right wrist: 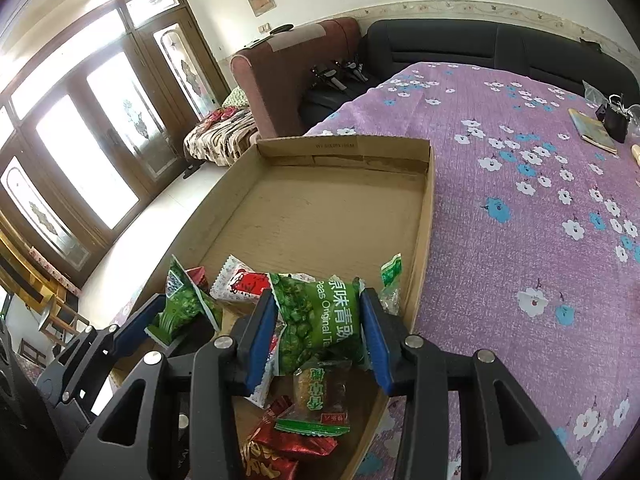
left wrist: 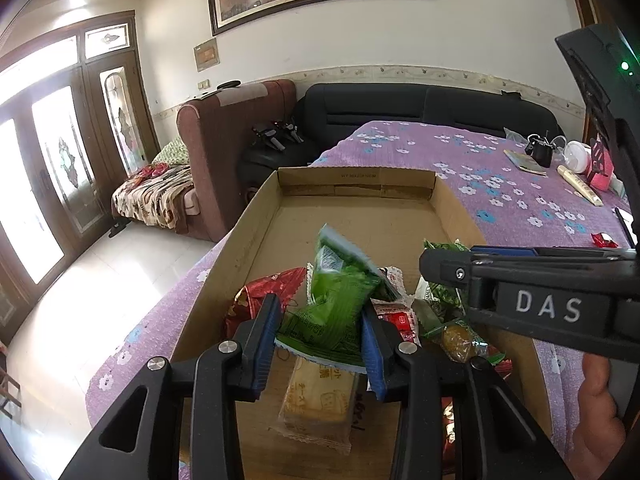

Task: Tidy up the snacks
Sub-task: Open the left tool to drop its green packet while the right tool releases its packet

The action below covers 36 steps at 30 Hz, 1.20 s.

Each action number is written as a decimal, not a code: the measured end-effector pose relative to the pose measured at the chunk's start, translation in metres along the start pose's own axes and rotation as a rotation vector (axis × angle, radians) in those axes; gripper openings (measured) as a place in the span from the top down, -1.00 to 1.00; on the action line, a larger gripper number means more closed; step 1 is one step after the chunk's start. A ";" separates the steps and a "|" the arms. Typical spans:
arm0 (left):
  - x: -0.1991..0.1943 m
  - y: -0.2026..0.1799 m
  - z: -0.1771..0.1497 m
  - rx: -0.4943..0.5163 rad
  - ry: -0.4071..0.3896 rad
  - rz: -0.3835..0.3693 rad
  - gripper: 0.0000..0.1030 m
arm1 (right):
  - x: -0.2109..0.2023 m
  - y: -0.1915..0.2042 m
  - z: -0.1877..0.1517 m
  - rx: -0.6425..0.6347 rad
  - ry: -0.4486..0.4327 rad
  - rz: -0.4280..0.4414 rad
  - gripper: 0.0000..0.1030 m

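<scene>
An open, shallow cardboard box [left wrist: 356,176] [right wrist: 344,146] lies on a purple flowered cloth. Its near end holds a heap of snack packets. My left gripper [left wrist: 320,312] [right wrist: 172,320] is shut on a green packet [left wrist: 336,304] [right wrist: 180,300], which stands up above the heap. Just to its right, my right gripper [right wrist: 320,320] [left wrist: 430,268] is shut on a green peas packet [right wrist: 316,316]. Under them lie a beige cracker packet [left wrist: 320,396], red foil packets [left wrist: 272,284] [right wrist: 288,444], a red-and-white packet [right wrist: 244,284] and a wrapped pastry [right wrist: 316,392] [left wrist: 460,336].
The far half of the box holds nothing. On the cloth [right wrist: 520,200] at the far right lie a book [left wrist: 524,160], a black clip [right wrist: 616,116], a white cup [left wrist: 576,156] and a red candy [left wrist: 604,240]. A brown armchair [left wrist: 224,140] and dark sofa [left wrist: 400,108] stand behind. The floor drops off left.
</scene>
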State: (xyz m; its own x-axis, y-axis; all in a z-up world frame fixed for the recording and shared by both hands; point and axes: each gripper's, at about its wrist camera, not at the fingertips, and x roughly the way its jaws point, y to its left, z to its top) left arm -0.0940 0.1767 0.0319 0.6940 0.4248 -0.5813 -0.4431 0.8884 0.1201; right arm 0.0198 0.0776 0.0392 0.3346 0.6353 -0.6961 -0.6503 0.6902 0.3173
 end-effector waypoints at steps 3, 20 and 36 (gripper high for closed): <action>-0.003 0.000 0.000 -0.001 -0.014 0.003 -0.04 | -0.004 0.000 0.000 0.004 -0.008 0.010 0.13; -0.004 -0.001 0.001 0.002 -0.025 0.039 -0.15 | -0.032 -0.006 0.000 0.035 -0.056 0.044 0.06; -0.008 -0.008 -0.001 0.021 -0.019 0.067 -0.20 | -0.067 -0.035 -0.008 0.088 -0.096 0.041 0.05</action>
State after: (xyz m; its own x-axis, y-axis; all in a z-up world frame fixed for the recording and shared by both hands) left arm -0.0960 0.1660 0.0346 0.6741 0.4863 -0.5560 -0.4772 0.8612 0.1747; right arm 0.0152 0.0081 0.0692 0.3751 0.6911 -0.6179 -0.6041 0.6878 0.4026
